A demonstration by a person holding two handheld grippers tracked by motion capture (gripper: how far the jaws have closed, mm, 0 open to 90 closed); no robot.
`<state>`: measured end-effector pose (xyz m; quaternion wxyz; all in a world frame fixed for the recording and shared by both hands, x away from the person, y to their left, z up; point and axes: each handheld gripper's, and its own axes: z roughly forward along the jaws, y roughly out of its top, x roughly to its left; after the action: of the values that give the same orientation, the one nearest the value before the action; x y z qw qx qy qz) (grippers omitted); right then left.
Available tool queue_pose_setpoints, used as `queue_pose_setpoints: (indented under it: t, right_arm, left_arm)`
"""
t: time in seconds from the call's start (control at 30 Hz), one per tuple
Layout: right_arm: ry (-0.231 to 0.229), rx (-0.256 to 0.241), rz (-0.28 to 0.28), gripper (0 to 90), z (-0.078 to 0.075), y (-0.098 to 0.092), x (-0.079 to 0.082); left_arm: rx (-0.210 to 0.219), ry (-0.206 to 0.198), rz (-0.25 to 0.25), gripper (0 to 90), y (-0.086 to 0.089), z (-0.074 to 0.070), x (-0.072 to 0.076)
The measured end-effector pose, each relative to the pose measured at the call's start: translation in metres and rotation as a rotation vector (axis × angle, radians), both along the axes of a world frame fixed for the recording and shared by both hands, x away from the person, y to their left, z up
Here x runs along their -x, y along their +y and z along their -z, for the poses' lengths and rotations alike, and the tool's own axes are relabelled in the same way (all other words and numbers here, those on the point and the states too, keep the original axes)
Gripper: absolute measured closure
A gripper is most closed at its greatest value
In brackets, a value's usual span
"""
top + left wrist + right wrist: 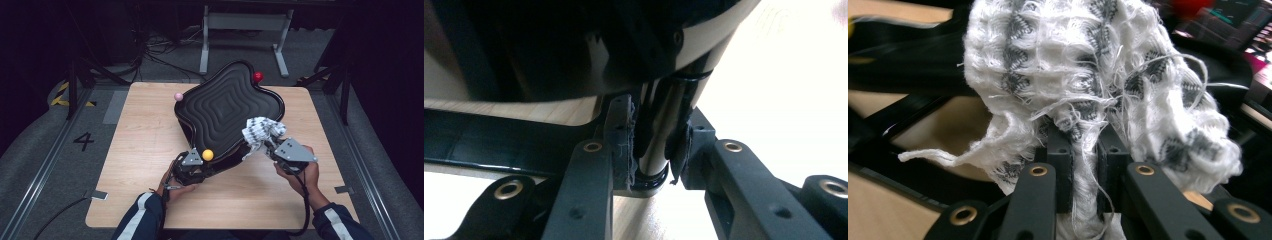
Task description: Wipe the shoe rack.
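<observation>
A black wavy tray with ridged rings stands tilted on the wooden table. Pink, red and yellow balls sit at its corners. My left gripper is at the tray's near corner under the yellow ball. In the left gripper view it is shut on a glossy black post beneath the tray. My right gripper is shut on a bunched white and grey cloth that rests against the tray's near right edge. That cloth bulges above the right gripper.
The table's near half and left side are bare wood. A grey metal frame and loose cables lie on the floor behind the table. A painted "4" marks the floor at left. The red ball shows blurred beyond the cloth.
</observation>
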<state>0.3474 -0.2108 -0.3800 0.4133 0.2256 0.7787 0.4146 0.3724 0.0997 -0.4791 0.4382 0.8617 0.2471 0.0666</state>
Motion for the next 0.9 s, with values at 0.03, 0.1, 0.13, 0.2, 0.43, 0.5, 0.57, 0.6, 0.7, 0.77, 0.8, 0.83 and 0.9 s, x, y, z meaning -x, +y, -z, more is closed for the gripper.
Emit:
queue_pose_setpoints:
  t: [0.03,0.1,0.13,0.2,0.43,0.5,0.57,0.6,0.7,0.77,0.8,0.83,0.9]
  right_arm:
    - [0.005,0.011,-0.008,80.7,0.002,0.004,0.000]
    - [0.010,0.029,-0.024,80.7,0.006,0.010,0.001]
    - [0.021,0.043,-0.040,80.7,0.010,0.016,0.002]
    - [0.042,0.073,-0.067,80.7,0.019,0.026,0.003]
    - [0.086,0.118,-0.116,80.6,0.037,0.049,0.001]
    - [0.094,0.126,-0.129,80.6,0.041,0.055,0.002]
    - [0.099,0.137,-0.153,80.6,0.044,0.061,0.006]
    - [0.099,0.146,-0.164,80.5,0.045,0.064,0.008]
    - [0.100,0.156,-0.182,80.6,0.048,0.070,0.011]
    - [0.104,0.160,-0.190,80.6,0.050,0.074,0.011]
    - [0.099,0.164,-0.188,80.6,0.050,0.074,0.012]
    - [0.097,0.162,-0.185,80.6,0.049,0.074,0.011]
    - [0.094,0.143,-0.166,80.6,0.046,0.069,0.010]
  left_arm:
    - [0.001,-0.002,0.002,72.4,0.000,0.000,0.000]
    - [0.001,-0.002,0.002,72.4,0.000,0.000,0.000]
    - [0.000,-0.002,0.001,72.4,0.000,0.000,0.000]
    - [0.001,-0.001,0.002,72.4,0.000,0.000,0.000]
    - [-0.005,-0.006,0.000,72.5,0.000,0.000,0.000]
    - [-0.005,-0.006,0.000,72.5,0.000,0.000,0.000]
    - [-0.005,-0.006,0.000,72.5,0.000,0.000,0.000]
    - [-0.005,-0.007,0.000,72.5,0.000,0.000,0.000]
    - [-0.005,-0.008,0.000,72.5,0.000,0.000,0.000]
    - [-0.005,-0.008,0.000,72.5,0.000,0.000,0.000]
    - [-0.005,-0.008,0.000,72.5,0.000,0.000,0.000]
    - [-0.005,-0.007,0.000,72.5,0.000,0.000,0.000]
    - [-0.004,-0.006,0.000,72.5,0.000,0.000,0.000]
